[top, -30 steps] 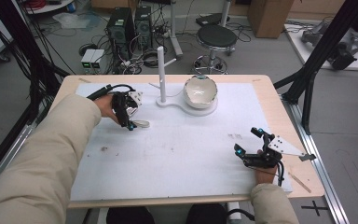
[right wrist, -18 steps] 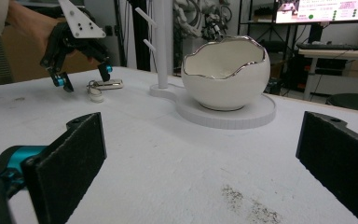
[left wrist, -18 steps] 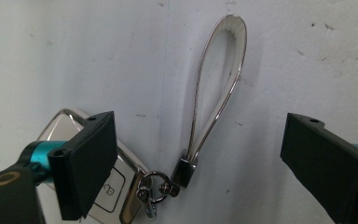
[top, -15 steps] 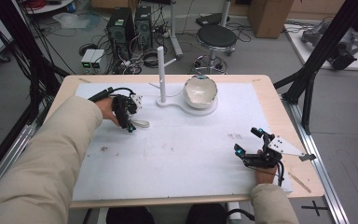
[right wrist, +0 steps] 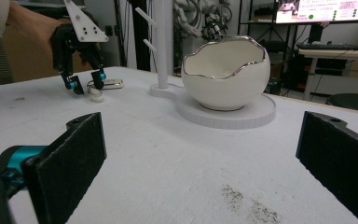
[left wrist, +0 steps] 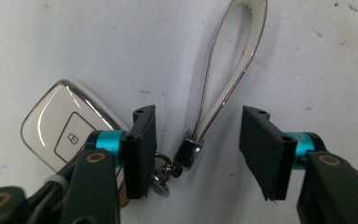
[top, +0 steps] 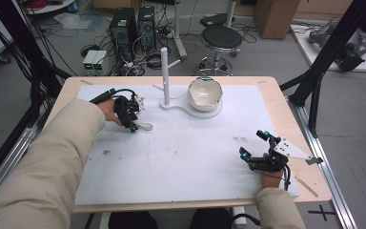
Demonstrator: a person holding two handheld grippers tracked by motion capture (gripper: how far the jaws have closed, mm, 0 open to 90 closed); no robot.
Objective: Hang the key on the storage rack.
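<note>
The left hand-held gripper hangs over the white table with its jaws wide apart and holding nothing — they straddle the small dark metal clasp at the foot of a glossy white strap loop. The loop runs away from the clasp along the table; on the clasp's other side a small metal ring links it to a white, chrome-edged car key fob lying flat, partly hidden behind one jaw.

In my judgement the fob is light, rigid and slick, so its rounded shell would slip from the pads. The strap looks soft and thin and will flop; the fob would dangle below it. The clasp, or the strap just beside it, seems the surest place to pinch.

Well away from the clasp, in the high view, stand a white peg stand and a white eggshell-shaped bowl with a jagged rim. The right hand-held gripper rests farther off — open, empty.
</note>
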